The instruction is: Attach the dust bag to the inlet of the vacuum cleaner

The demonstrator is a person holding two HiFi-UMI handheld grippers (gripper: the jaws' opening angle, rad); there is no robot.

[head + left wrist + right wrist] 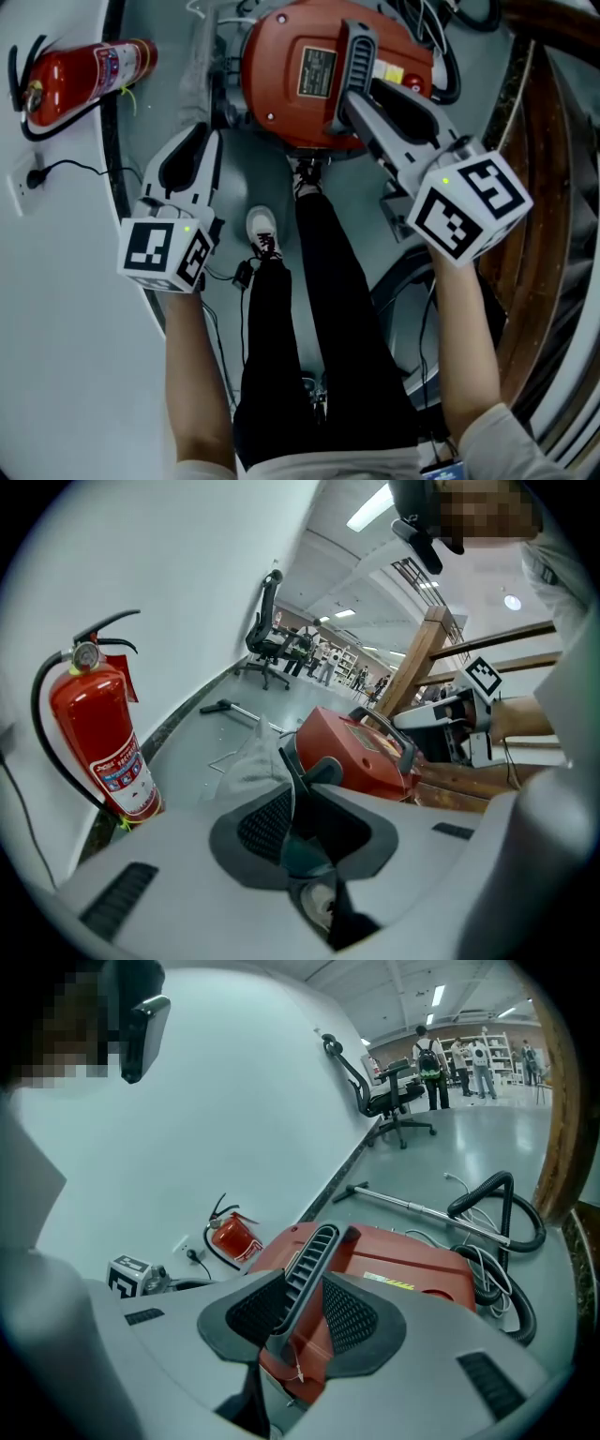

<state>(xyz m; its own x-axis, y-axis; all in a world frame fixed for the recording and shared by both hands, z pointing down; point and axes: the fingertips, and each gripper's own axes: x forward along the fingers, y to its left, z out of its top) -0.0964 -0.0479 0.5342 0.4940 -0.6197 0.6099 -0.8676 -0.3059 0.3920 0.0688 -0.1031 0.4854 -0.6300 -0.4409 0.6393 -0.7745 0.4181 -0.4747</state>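
Note:
The red vacuum cleaner (pixel 300 84) (pixel 356 752) (pixel 412 1260) stands on the grey floor in front of my feet. A dark ribbed handle (pixel 356 47) (pixel 314 1260) runs over its top, and my right gripper (pixel 349 108) (pixel 305 1302) is shut on it. My left gripper (pixel 212 133) (pixel 295 799) hangs left of the vacuum, shut on the edge of a thin translucent dust bag (pixel 202 66) (pixel 248 761). The bag extends from the jaws toward the vacuum's left side. The vacuum's inlet is hidden from me.
A red fire extinguisher (pixel 89 75) (pixel 98 742) (pixel 230 1237) stands by the white wall, near a socket with a plug (pixel 28 178). A black hose (pixel 497 1204) and metal wand (pixel 412 1206) lie behind the vacuum. A wooden frame (pixel 544 187) rises at right. My shoe (pixel 262 230) is between the grippers.

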